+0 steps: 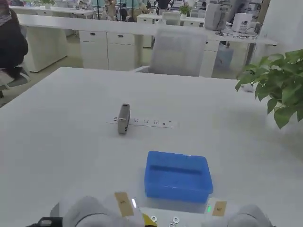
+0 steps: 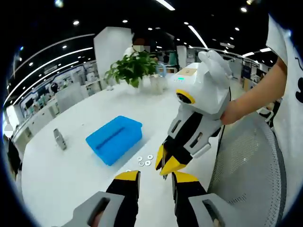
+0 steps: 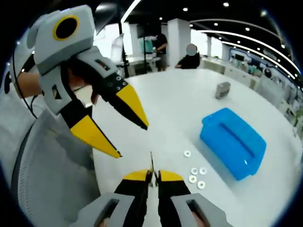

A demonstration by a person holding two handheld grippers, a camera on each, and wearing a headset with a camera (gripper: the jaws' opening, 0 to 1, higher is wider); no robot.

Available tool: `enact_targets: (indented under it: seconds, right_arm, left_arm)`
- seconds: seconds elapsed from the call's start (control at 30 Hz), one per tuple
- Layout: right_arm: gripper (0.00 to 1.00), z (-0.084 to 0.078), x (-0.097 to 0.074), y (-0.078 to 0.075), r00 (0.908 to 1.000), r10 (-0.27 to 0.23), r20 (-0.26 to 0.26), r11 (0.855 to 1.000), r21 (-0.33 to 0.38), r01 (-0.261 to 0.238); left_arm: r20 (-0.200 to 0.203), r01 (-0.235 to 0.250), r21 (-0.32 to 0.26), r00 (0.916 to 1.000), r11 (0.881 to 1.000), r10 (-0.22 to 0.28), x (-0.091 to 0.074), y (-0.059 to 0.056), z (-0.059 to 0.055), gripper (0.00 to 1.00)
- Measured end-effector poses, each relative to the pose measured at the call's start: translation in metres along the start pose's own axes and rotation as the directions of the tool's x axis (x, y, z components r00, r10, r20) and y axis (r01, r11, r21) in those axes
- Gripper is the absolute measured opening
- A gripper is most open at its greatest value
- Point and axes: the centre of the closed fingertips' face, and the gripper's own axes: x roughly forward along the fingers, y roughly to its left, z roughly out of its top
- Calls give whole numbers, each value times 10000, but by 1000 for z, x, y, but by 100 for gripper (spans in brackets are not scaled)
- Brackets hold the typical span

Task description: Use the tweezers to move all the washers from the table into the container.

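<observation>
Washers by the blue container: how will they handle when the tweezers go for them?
The washers look thin and lie flat on the smooth white table, so they probably skid rather than lift if nudged edge-on. Small metal rings, likely light; a pinch through the hole seems safer. Several sit close together, so the tweezers may disturb neighbours.

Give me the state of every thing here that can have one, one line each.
container, no lid, nothing visible inside
washers, loose on the table beside the container
tweezers, pinched in the right gripper, apart from the washers
right gripper, shut on the tweezers
left gripper, open, holding nothing
</observation>
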Motion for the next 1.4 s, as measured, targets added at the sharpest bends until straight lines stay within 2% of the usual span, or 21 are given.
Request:
enact_targets:
  seconds: [0.07, 0.13, 0.17, 0.23, 0.27, 0.3, 0.33, 0.43, 0.47, 0.53, 0.57, 0.7, 0.8, 0.83, 0.87, 0.9, 1.0, 1.1, 1.13, 1.3, 1.4]
  right_arm:
    - [3, 7, -1, -8, 9995, -166, 275, 9995, 273, 158]
    - [3, 16, -3, -16, 9981, -279, 541, 9980, 588, 247]
    - [3, 21, -4, -22, 9965, -416, 731, 9968, 717, 364]
    - [3, 27, -4, -30, 9945, -567, 881, 9953, 828, 494]
    - [3, 30, -4, -36, 9935, -663, 930, 9945, 874, 582]
    - [3, 33, -4, -42, 9913, -828, 1023, 9933, 895, 737]
    - [3, 35, -3, -45, 9901, -903, 1077, 9924, 927, 804]
    - [3, 42, 0, -57, 9835, -1247, 1309, 9866, 1219, 1089]
    - [3, 44, 2, -60, 9818, -1341, 1342, 9848, 1287, 1169]
    - [4, 46, 6, -65, 9781, -1518, 1425, 9809, 1432, 1314]
    - [4, 47, 7, -66, 9775, -1535, 1443, 9805, 1453, 1325]
    - [4, 48, 19, -69, 9777, -1542, 1425, 9783, 1605, 1309]
    - [4, 46, 26, -68, 9784, -1571, 1342, 9782, 1574, 1355]
    - [4, 46, 29, -68, 9785, -1589, 1318, 9778, 1581, 1376]
    - [4, 45, 31, -69, 9785, -1598, 1302, 9777, 1575, 1387]
    - [4, 44, 33, -69, 9791, -1585, 1274, 9775, 1597, 1375]
    - [4, 39, 41, -69, 9819, -1568, 1067, 9761, 1680, 1376]
    - [4, 37, 42, -72, 9803, -1714, 982, 9763, 1505, 1556]
    - [4, 37, 42, -74, 9794, -1752, 1006, 9760, 1481, 1594]
    - [4, 35, 46, -76, 9806, -1683, 1002, 9760, 1564, 1515]
    - [4, 36, 46, -76, 9813, -1659, 973, 9738, 1730, 1475]
  left_arm:
    - [17, -793, -373, 9968, 9962, 794, -11, 11, -14, 31]
    - [88, -1565, -818, 9874, 9843, 1577, -22, 20, -25, 38]
    - [104, -1699, -929, 9851, 9811, 1716, -25, 21, -27, 41]
    - [127, -2399, -1296, 9698, 9621, 2435, -35, 29, -35, 49]
    - [219, -2914, -1275, 9548, 9481, 2964, -41, 34, -37, 54]
    - [199, -3128, -1251, 9480, 9415, 3176, -44, 35, -38, 60]
    - [-17, -3244, -1209, 9451, 9381, 3266, -46, 35, -42, 64]
    - [-283, -3534, -1186, 9353, 9279, 3526, -52, 34, -45, 71]
    - [-260, -3767, -1331, 9259, 9167, 3768, -56, 35, -46, 73]
    - [-215, -3825, -1551, 9231, 9108, 3840, -60, 32, -48, 77]
    - [-174, -3919, -1596, 9188, 9061, 3944, -61, 32, -49, 79]
    - [46, -4395, -1643, 8949, 8831, 4463, -64, 37, -51, 87]
    - [51, -4512, -1706, 8886, 8760, 4587, -60, 39, -54, 90]
    - [58, -4508, -1689, 8888, 8765, 4582, -58, 40, -55, 90]
    - [-158, -4453, -1568, 8936, 8815, 4486, -56, 39, -58, 90]
    - [-307, -4462, -1574, 8939, 8810, 4473, -56, 39, -60, 90]
    - [-279, -4576, -1580, 8879, 8750, 4592, -59, 41, -62, 89]
    - [-362, -4526, -1701, 8905, 8753, 4535, -58, 42, -64, 89]
    - [-412, -4562, -1625, 8891, 8749, 4559, -58, 42, -65, 89]
    - [-575, -4631, -1343, 8863, 8761, 4596, -57, 41, -68, 89]
    - [-646, -4599, -1427, 8879, 8764, 4554, -56, 42, -69, 90]
